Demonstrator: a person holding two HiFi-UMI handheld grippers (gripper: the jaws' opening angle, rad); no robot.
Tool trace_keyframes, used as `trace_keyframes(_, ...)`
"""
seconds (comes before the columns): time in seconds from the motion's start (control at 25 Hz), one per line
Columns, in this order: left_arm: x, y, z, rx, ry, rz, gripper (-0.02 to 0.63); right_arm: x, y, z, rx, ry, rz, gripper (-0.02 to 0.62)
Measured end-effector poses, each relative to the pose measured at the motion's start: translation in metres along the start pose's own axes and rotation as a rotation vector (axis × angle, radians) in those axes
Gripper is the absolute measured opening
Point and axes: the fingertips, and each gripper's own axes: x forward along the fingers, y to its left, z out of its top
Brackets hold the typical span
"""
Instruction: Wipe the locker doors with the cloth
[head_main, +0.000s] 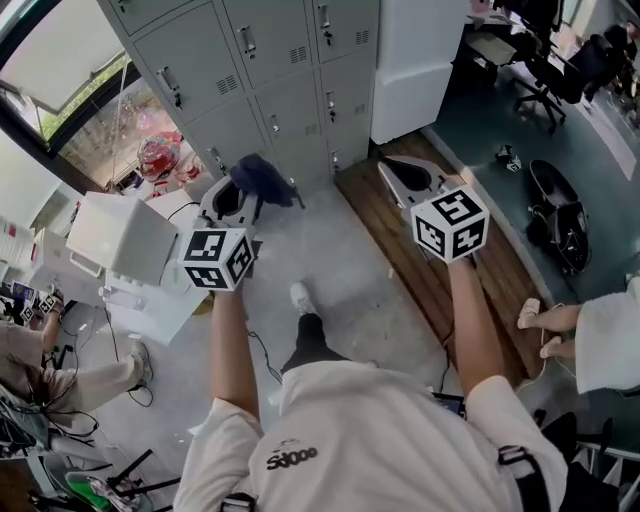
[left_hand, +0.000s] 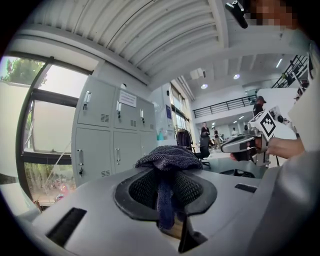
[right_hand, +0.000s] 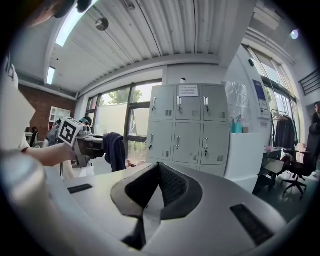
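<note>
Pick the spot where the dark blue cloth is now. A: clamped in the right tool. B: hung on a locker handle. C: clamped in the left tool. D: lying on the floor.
C: the left tool pinches the cloth between its jaws, while the right tool is shut on nothing.

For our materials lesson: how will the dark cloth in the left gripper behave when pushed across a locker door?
Probably floppy: the dark blue cloth droops in folds from the left gripper. Likely light, since one pinch holds it. Its nubby weave should drag, not slip, on locker doors.
</note>
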Motion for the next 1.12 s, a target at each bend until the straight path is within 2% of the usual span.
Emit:
trace_keyframes(0.16, 0.059, 0.066, -0.011, 0.010, -0.009, -0.001, 0.086, 0.072, -0.032, 0.009, 0.014, -0.028, -0.026, 0.008)
trace_keyframes(0.28, 0.106, 0.128, -0.018, 0.007, 0.003, 0.005, 0.086, 0.135, -0.071, 0.029, 0.083, -0.090, -0.081, 0.008)
trace_keyframes(0.4, 0.143, 0.185, -0.016, -0.001, 0.020, 0.006, 0.086, 0.196, -0.095, 0.046, 0.153, -0.096, -0.070, 0.008)
trace_keyframes(0.56, 0.189, 0.244, -0.010, 0.014, 0.025, -0.002, 0.086, 0.264, -0.121, 0.063, 0.149, -0.099, -0.072, 0.008)
trace_keyframes(0.72, 0.220, 0.284, -0.015, 0.012, 0.036, -0.014, 0.086, 0.316, -0.130, 0.060, 0.107, -0.036, -0.054, 0.008)
trace_keyframes(0.8, 0.234, 0.300, -0.015, 0.010, 0.036, -0.018, 0.086, 0.334, -0.137, 0.065, 0.082, -0.045, -0.056, 0.008)
trace_keyframes(0.92, 0.254, 0.319, -0.021, 0.005, 0.044, -0.027, 0.086, 0.354, -0.151, 0.065, 0.098, -0.068, -0.074, 0.008)
trace_keyframes(1.12, 0.294, 0.338, -0.054, -0.044, 0.087, -0.032, 0.086, 0.386, -0.177, 0.040, 0.120, -0.027, -0.115, 0.008)
